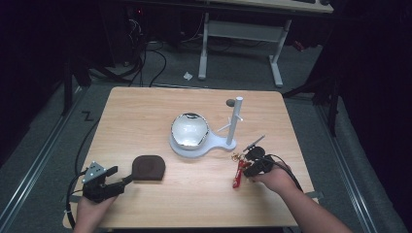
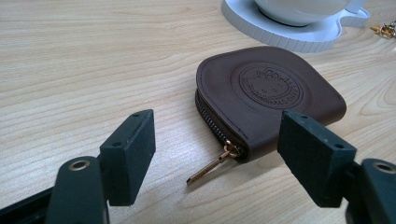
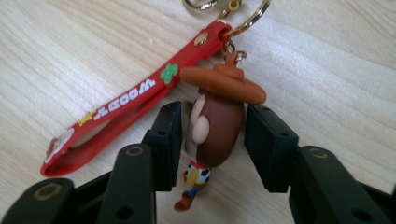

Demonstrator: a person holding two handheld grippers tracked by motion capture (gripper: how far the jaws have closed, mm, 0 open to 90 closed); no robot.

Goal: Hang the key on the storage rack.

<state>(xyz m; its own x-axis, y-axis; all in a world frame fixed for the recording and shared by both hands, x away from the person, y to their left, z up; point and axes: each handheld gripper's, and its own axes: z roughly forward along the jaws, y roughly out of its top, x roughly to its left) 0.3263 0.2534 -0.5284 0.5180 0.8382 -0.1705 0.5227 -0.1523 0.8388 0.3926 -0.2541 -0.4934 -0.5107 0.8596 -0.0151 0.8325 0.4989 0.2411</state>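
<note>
One wooden table (image 1: 145,111) carries four things. At its middle lies one flat white plastic base (image 1: 214,144) with a single upright white post (image 1: 235,121) rising from its right end, and one round white bowl (image 1: 189,130) sits on that base. To the left front lies one dark brown leather coin pouch (image 1: 148,167), rounded at one end, with an embossed round emblem on top and one brass zip pull (image 2: 208,166) lying on the wood. At the right front lies one keychain: a red rubber strap (image 3: 116,109) printed with white letters, a cluster of gold-coloured rings (image 3: 231,9), and one small cowboy figure (image 3: 215,123) with a brown hat.

The left gripper (image 2: 217,156) rests low at the table's front left corner, its two black jaws spread wide and empty; the pouch's zip end lies just ahead of them, between their lines, touching neither.

The right gripper (image 3: 212,140) is at the keychain. Its two jaws stand narrow on either side of the figure's head, under the hat brim. The left pad looks to touch the head; a slim gap shows at the right pad, so a firm clamp is not evident. The strap lies beside the left jaw, flat on the wood.
</note>
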